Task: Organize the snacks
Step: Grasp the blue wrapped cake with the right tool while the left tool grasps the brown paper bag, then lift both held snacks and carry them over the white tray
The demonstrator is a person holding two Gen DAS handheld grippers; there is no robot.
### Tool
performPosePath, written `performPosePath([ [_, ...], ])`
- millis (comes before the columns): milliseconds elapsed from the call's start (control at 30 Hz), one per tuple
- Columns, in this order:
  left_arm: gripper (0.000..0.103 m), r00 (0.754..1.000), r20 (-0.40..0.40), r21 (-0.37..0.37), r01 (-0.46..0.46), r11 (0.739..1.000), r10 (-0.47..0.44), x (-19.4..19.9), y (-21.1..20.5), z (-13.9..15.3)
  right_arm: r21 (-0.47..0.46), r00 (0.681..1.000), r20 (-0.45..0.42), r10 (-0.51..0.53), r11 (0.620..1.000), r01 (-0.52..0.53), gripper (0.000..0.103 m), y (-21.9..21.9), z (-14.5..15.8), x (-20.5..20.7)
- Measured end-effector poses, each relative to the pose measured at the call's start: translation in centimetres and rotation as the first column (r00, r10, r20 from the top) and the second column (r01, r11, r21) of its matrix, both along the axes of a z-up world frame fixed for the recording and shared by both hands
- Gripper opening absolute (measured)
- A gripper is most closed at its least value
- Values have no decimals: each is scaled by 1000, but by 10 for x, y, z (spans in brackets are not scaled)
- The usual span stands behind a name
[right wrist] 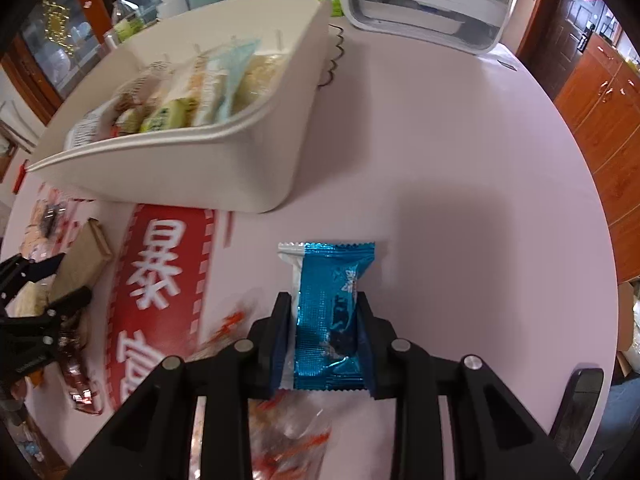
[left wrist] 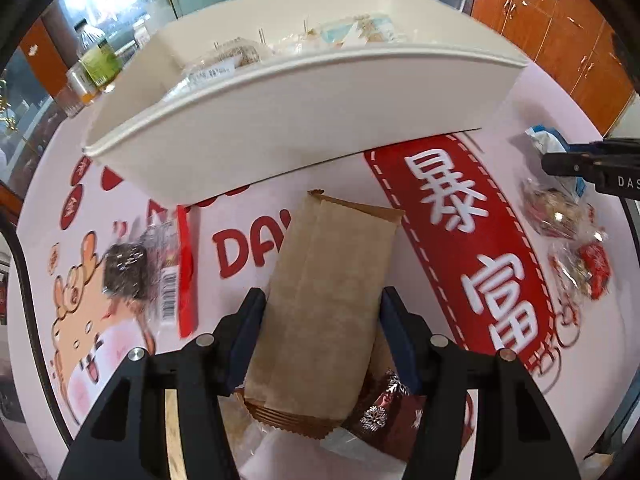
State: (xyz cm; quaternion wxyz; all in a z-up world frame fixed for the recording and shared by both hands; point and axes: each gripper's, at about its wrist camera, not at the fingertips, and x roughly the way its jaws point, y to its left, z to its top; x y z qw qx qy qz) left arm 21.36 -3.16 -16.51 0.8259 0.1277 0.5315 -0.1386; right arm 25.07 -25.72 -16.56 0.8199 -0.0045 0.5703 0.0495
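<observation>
My left gripper [left wrist: 322, 300] is shut on a brown paper snack packet [left wrist: 328, 296] and holds it above the table in front of the white organizer box [left wrist: 280, 120]. My right gripper [right wrist: 325, 304] is shut on a blue foil snack packet [right wrist: 332, 312], to the right of the box [right wrist: 224, 160]. The box holds several snack packets standing between dividers [right wrist: 192, 96]. The right gripper also shows at the right edge of the left wrist view [left wrist: 592, 164], and the left gripper at the left edge of the right wrist view [right wrist: 60, 276].
A clear packet with a dark snack [left wrist: 140, 268] lies at left. Clear-wrapped snacks [left wrist: 560, 216] lie at right on the pink printed table cover [left wrist: 460, 200]. More snacks [left wrist: 380, 412] lie under my left gripper. A white appliance [right wrist: 428, 0] and bottles [left wrist: 96, 60] stand behind.
</observation>
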Motion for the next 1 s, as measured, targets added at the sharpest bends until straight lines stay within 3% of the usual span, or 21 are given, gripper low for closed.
performPosePath([
  [200, 57, 993, 115, 2, -24, 1000, 24, -36, 8, 46, 7, 994, 66, 81, 997, -82, 30, 25, 35, -26],
  [633, 57, 954, 293, -8, -69, 998, 68, -41, 23, 140, 9, 945, 225, 238, 969, -246, 30, 82, 113, -65],
  [833, 57, 925, 373, 12, -86, 996, 75, -31, 16, 178, -5, 921, 307, 240, 968, -250, 30, 86, 153, -62],
  [1000, 57, 881, 466, 15, -97, 995, 79, -18, 8, 213, -16, 889, 406, 212, 974, -225, 30, 86, 201, -50],
])
